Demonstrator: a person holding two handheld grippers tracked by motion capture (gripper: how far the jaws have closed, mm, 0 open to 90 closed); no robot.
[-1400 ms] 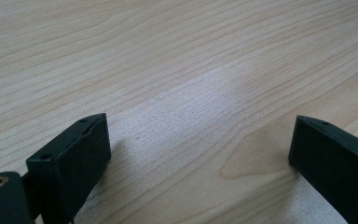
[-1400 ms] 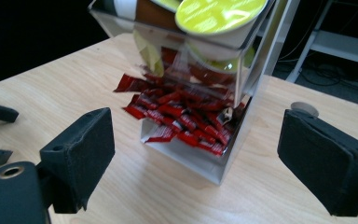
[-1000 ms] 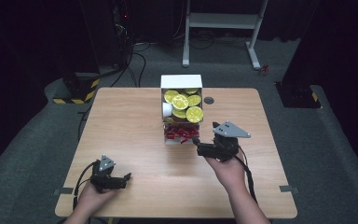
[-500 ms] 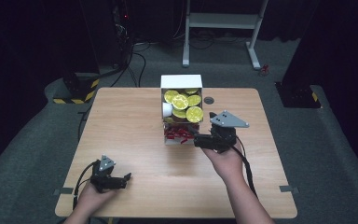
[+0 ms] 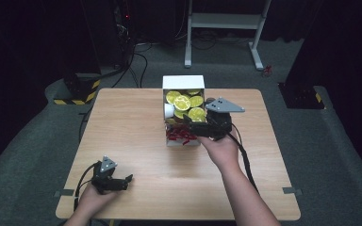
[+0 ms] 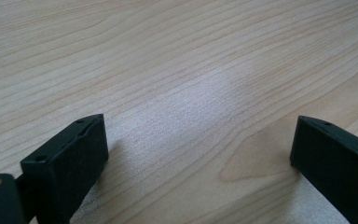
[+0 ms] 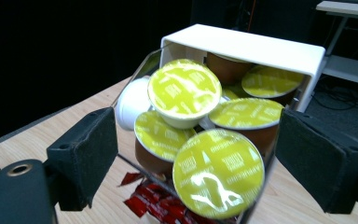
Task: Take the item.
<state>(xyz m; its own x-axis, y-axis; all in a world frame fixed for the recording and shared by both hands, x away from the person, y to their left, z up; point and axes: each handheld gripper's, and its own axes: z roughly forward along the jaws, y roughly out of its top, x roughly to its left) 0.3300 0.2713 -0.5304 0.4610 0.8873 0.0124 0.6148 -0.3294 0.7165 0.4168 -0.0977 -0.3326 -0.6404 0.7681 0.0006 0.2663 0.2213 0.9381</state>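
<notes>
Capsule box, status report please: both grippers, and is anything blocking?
Right gripper open, at the capsule box, jaws either side of the front capsule. Left gripper open, low over the table. Nothing blocking.

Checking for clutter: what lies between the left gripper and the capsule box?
Bare wooden table between left gripper and capsule box, seen in the high view.

I take this for a lab or studio set up for recording: a lone wooden table (image 5: 136,141) stands on grey carpet (image 5: 37,155), black curtains close off the dark surroundings, cables (image 5: 132,61) run to black equipment stands, yellow-black hazard tape (image 5: 82,89) marks a base, and a white metal frame (image 5: 226,23) stands behind.
</notes>
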